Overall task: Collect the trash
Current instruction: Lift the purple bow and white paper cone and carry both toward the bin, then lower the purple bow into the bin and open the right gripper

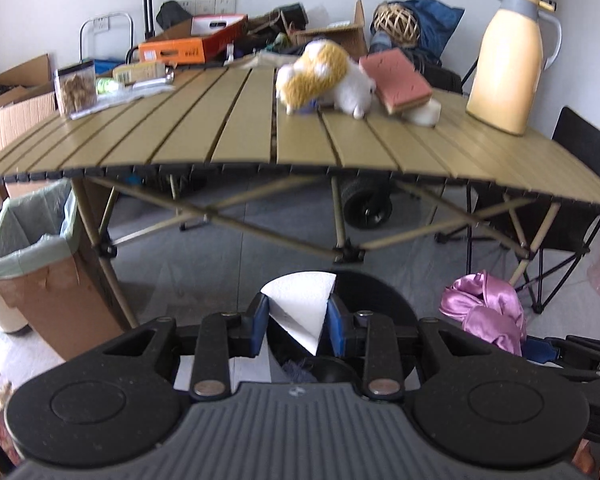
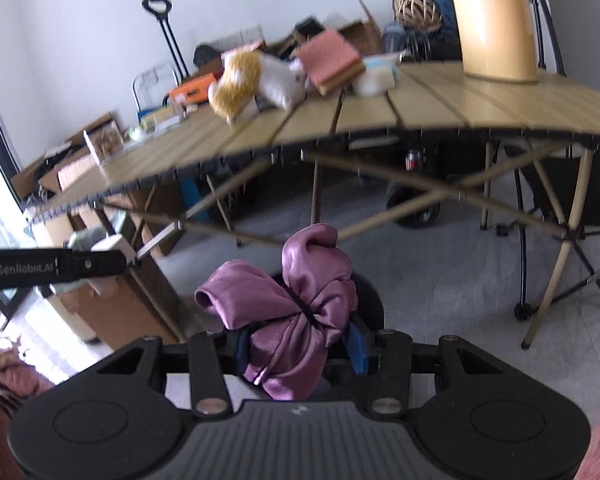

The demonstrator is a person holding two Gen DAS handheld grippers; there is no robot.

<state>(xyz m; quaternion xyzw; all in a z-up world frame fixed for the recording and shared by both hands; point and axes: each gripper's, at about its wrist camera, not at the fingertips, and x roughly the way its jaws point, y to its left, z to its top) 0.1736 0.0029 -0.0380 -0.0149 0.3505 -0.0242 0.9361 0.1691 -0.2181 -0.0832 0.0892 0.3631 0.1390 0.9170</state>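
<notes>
- Clearly, the white wedge-shaped foam piece (image 1: 300,308) sits pinched in the left gripper (image 1: 299,330), while the crumpled purple satin cloth (image 2: 296,316) is clamped by the right gripper (image 2: 300,346).
- Both are off the table; the liner-lined cardboard bin (image 1: 32,248) lies forward-left, nearer the left hand.

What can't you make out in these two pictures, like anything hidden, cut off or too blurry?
- Lined cardboard bin, left wrist view: its bottom is out of sight behind its own walls, so its contents are unknown.
- Tan jug, right wrist view: top cut off by the frame edge.
- Purple cloth, right wrist view: hides most of the left finger gripping it.
- Boxes behind the table, left wrist view: labels too blurred to read.
</notes>
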